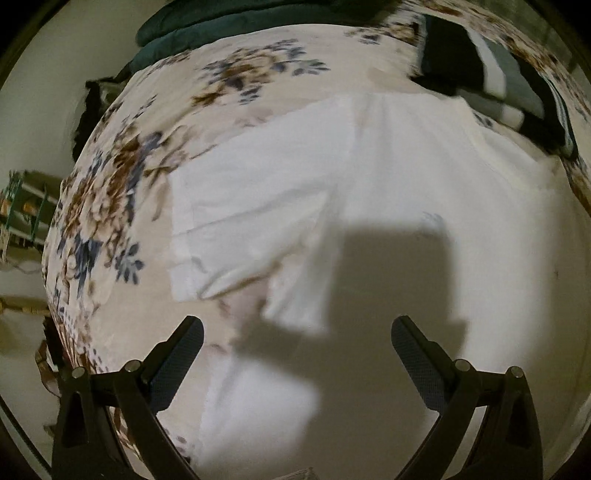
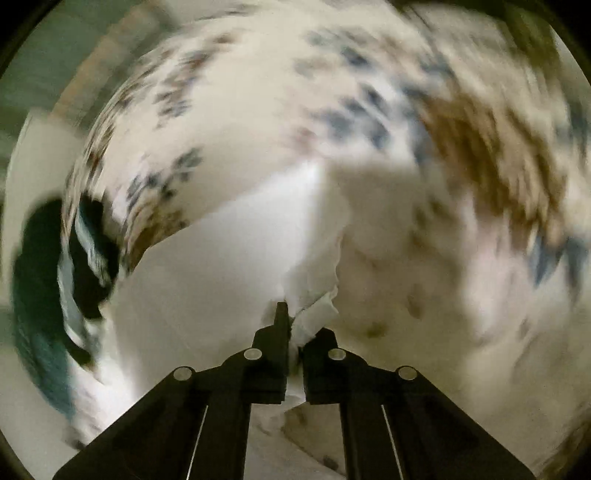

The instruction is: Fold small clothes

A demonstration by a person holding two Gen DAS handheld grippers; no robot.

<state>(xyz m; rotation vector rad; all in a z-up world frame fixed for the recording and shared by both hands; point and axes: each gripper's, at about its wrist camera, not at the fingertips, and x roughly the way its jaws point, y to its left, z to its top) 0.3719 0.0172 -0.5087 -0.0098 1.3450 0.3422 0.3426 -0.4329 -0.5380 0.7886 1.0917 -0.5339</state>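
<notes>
A white garment [image 1: 369, 177] lies spread on a floral bedspread [image 1: 122, 177], with a sleeve pointing left and a folded flap near the front. My left gripper [image 1: 297, 332] is open and empty, held above the garment's near part, its shadow falling on the cloth. In the blurred right wrist view, my right gripper [image 2: 295, 321] is shut on a bunched edge of the white garment [image 2: 221, 258] and holds it above the bedspread [image 2: 424, 258].
A stack of dark and grey folded clothes [image 1: 491, 74] lies at the far right of the bed; it shows blurred in the right wrist view [image 2: 85, 251]. A dark green blanket [image 1: 207, 26] lies at the far edge. The bed's left edge drops to the floor [image 1: 26, 155].
</notes>
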